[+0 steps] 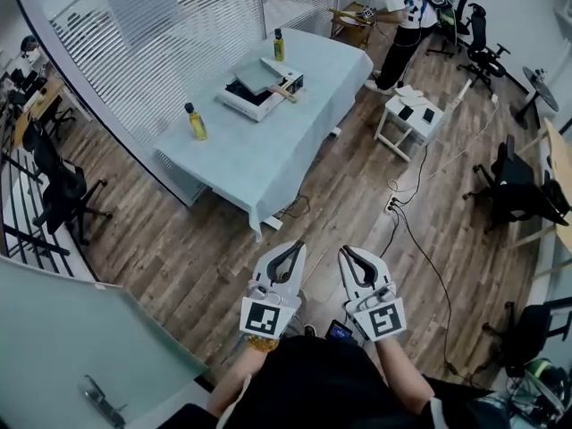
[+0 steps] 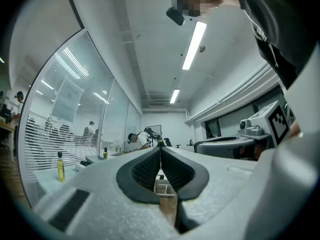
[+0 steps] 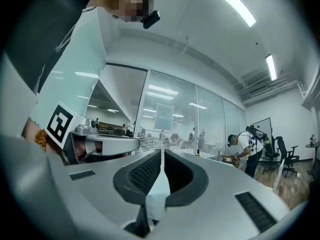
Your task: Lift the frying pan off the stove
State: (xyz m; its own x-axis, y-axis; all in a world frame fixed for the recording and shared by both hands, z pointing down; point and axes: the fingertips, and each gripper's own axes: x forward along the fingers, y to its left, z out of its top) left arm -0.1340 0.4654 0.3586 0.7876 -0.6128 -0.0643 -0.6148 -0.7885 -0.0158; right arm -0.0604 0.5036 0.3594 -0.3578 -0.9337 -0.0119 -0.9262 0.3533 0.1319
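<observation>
Frying pan [image 1: 257, 74]: flat, grey and square-cornered, with a pale wooden handle pointing toward the table's right edge; it sits on top of the stove, well apart from both grippers.
Stove [image 1: 238, 103]: a low white box with a dark top showing beneath the pan; it stands near the middle of the table.
Bottles: two slim bottles of yellow liquid with dark caps; one [image 1: 196, 121] near the table's left edge, the other [image 1: 278, 45] at the far end; both upright and apart from the stove.
Left gripper [image 1: 294, 246]: matte white shell, black ribbed pads, a marker cube at its base; jaws pressed together with nothing between them; held level above the floor, touching nothing.
Right gripper [image 1: 346, 250]: same white shell and ribbed black pads; jaws closed tip to tip and empty; held just beside the left gripper, also clear of everything.
Table [image 1: 268, 164]: long, draped in a smooth pale blue-grey cloth that hangs over its edges.
Room: wood-plank floor [image 1: 179, 239]; a glass wall with white blinds [image 1: 170, 25] behind the table; a small white side table [image 1: 400, 121] bearing dark flat items to the table's right; cables [image 1: 420, 239] trailing across the planks; a black office chair [image 1: 63, 195] at the left; a person [image 1: 404, 16] in a white top bends over a small wooden stand at the far end; strip lights line the ceiling in the gripper views.
</observation>
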